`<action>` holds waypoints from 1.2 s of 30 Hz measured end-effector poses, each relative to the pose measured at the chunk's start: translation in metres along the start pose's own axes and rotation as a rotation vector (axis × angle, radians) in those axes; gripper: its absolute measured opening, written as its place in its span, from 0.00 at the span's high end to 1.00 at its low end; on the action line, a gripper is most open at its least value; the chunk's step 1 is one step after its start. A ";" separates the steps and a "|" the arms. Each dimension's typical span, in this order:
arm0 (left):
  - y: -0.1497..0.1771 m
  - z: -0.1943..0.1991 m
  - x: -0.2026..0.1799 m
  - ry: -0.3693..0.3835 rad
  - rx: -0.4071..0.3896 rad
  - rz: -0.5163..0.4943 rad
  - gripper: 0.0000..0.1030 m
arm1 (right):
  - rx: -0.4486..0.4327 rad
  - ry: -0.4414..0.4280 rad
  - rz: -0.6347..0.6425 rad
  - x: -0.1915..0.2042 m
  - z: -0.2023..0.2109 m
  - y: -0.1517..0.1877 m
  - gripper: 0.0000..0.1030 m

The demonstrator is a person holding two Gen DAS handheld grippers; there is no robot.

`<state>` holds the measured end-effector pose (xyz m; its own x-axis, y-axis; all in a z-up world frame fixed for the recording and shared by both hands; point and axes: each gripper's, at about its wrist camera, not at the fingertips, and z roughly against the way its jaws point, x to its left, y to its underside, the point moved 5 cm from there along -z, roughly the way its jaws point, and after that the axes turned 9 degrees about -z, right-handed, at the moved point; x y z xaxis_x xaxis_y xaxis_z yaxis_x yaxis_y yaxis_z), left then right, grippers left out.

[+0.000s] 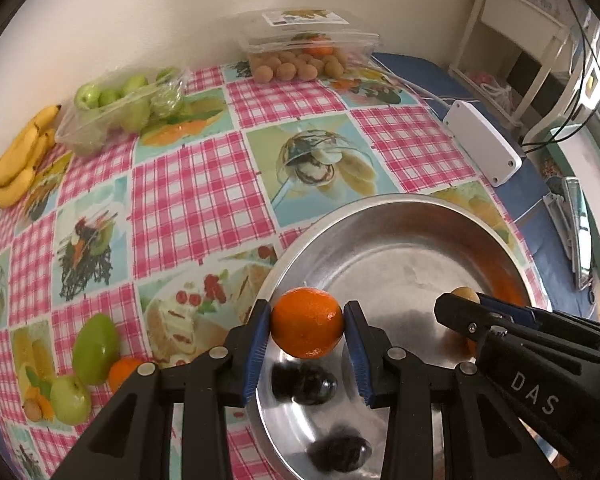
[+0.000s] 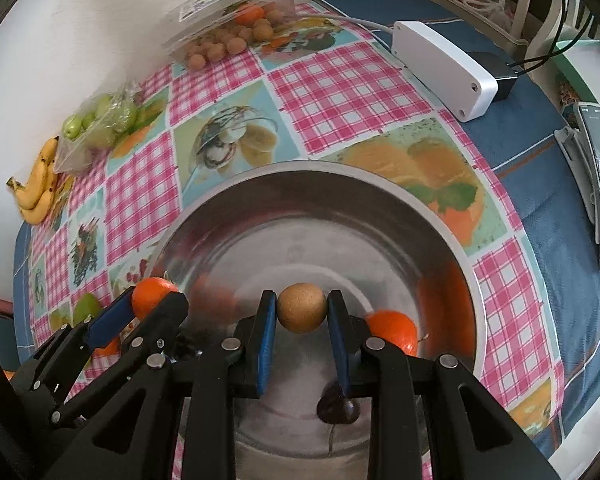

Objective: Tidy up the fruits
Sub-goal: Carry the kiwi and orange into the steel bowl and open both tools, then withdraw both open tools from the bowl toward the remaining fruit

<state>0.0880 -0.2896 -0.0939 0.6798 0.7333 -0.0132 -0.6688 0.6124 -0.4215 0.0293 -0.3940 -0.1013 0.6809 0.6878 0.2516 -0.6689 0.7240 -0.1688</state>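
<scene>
The left gripper (image 1: 307,330) clamps a round orange mandarin (image 1: 307,322) between its blue-padded fingers (image 1: 260,344), just above the near rim of the wide round steel bowl (image 1: 400,216). The right gripper (image 2: 302,310) pinches a small tan round fruit (image 2: 302,307) between its fingers, over the bowl's middle. Another orange mandarin (image 2: 394,330) and a dark plum-like fruit (image 2: 338,408) lie inside the bowl. On the pink-checked surface (image 1: 188,200) lie green apples (image 1: 96,348) and yellow bananas (image 1: 20,160).

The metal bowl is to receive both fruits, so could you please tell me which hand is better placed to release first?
Probably right: its tongs hold the small brown fruit over the metal bowl middle; the left tongs hold the orange near the rim.
</scene>
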 end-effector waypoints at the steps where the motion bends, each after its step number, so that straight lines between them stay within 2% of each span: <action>1: -0.001 0.000 0.000 0.001 -0.001 0.000 0.61 | 0.001 0.000 -0.004 -0.001 0.000 -0.001 0.74; 10: 0.004 -0.011 -0.007 0.026 0.043 -0.002 0.61 | 0.009 0.010 -0.028 -0.006 -0.003 -0.002 0.73; 17: 0.004 -0.007 -0.011 0.034 0.044 -0.014 0.60 | 0.018 0.010 -0.009 -0.001 -0.001 -0.003 0.72; 21: 0.001 -0.002 -0.012 0.038 0.035 -0.019 0.58 | 0.014 0.007 -0.002 0.002 0.004 -0.004 0.62; 25: -0.003 0.010 -0.012 0.046 0.014 -0.022 0.50 | 0.003 0.009 -0.004 0.002 0.013 -0.006 0.62; 30: -0.002 0.020 -0.007 0.033 0.019 -0.015 0.48 | -0.010 0.013 -0.020 -0.002 0.025 -0.008 0.60; 36: 0.006 0.030 0.016 0.010 0.037 0.062 0.45 | -0.006 0.034 -0.037 -0.010 0.032 -0.007 0.55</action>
<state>0.0856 -0.2654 -0.0694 0.6394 0.7674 -0.0478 -0.7206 0.5764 -0.3854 0.0181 -0.4078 -0.0725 0.7147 0.6622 0.2251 -0.6417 0.7489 -0.1654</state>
